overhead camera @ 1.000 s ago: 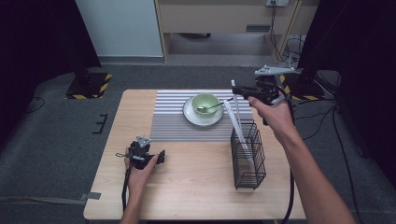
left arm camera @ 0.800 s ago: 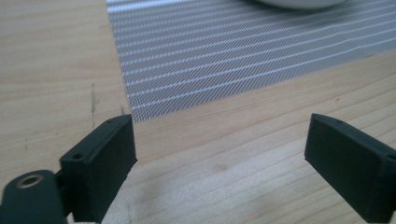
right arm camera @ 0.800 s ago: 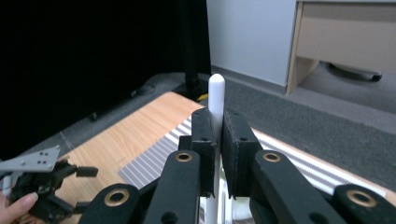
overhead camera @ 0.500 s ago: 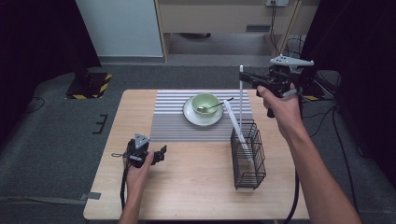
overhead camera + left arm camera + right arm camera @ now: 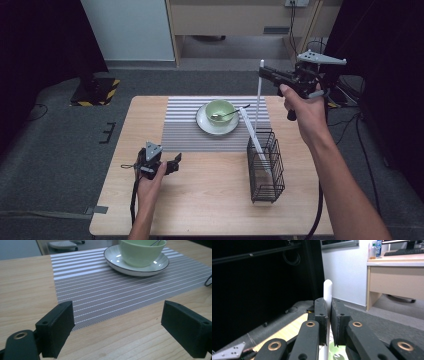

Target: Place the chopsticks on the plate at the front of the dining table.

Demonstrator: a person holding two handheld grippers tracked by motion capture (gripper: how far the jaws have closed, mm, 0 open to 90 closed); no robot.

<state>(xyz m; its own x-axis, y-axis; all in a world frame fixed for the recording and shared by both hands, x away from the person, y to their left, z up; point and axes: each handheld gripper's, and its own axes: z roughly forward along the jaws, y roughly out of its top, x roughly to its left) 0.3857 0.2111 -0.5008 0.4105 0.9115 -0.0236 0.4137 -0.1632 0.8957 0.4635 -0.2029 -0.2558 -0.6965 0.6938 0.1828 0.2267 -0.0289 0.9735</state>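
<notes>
Clamping white chopstick [image 5: 258, 95], right gripper [image 5: 263, 71] raised above wire basket [image 5: 265, 165]; left gripper [image 5: 176, 161] released (near placemat [image 5: 180, 127])

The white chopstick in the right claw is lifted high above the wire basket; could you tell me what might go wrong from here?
1. The right claw pinches the white chopstick near its top end, so the long free length could swing or slip out.
2. Its lower tip hangs beside the wire basket and the second chopstick, and could catch on them.
3. A sideways swing might hit the spoon in the green bowl.
</notes>
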